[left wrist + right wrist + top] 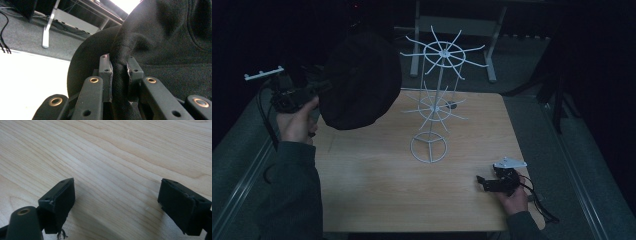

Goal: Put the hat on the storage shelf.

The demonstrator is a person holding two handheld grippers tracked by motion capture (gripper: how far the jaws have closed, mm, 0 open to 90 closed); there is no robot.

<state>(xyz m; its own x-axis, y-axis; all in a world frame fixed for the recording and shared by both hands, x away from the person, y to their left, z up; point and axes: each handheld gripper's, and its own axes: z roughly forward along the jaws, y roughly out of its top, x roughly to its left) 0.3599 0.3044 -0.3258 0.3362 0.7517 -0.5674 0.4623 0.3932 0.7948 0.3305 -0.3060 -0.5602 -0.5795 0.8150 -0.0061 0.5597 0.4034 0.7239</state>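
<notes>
Left gripper (314, 90): fingers (106, 72) clamped on the edge of the black hat (359, 80), raised above the counter's (377, 195) left side.
Black hat: held aloft, beside the white wire rack (434, 100), upper left of it in the high view.
Right gripper (484, 182): low at the counter's right front, fingers (58, 200) spread wide, nothing between.

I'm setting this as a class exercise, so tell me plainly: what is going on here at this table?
A person holds a gripper in each hand at a wooden table. The left gripper is shut on the edge of a black hat, held up in the air beside a white wire rack that stands on the table. The rack's spokes carry nothing. The right gripper rests low over bare wood near the table's front right, its jaws wide apart and holding nothing.
</notes>
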